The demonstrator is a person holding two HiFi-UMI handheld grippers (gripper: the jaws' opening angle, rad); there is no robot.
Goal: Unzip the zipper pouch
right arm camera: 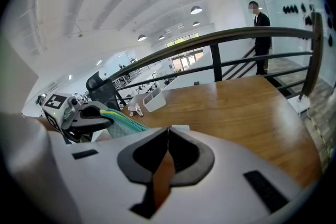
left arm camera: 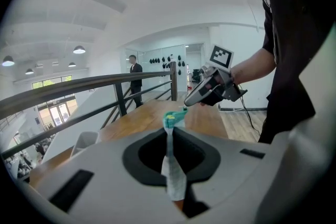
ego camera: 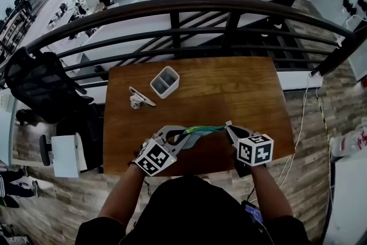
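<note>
**A:** Head view first: how many of each thing?

**B:** One wooden desk (ego camera: 229, 89), two grippers and one zipper pouch (ego camera: 202, 130). The pouch is stretched between the left gripper (ego camera: 183, 135) and the right gripper (ego camera: 229, 127), above the desk's near edge. Farther back stand one white two-slot holder (ego camera: 164, 82) and one small clip-like object (ego camera: 139, 98) just beside it.

**A:** And the left gripper view?

**B:** Its jaws are clamped on the pouch's pale fabric end. The teal zipper band runs from there to the right gripper's tip.

**A:** The right gripper view?

**B:** Its jaws are pressed together at the pouch's other end. I cannot make out exactly what they pinch. One person (right arm camera: 260, 23) stands by the railing (right arm camera: 210, 39).
</note>
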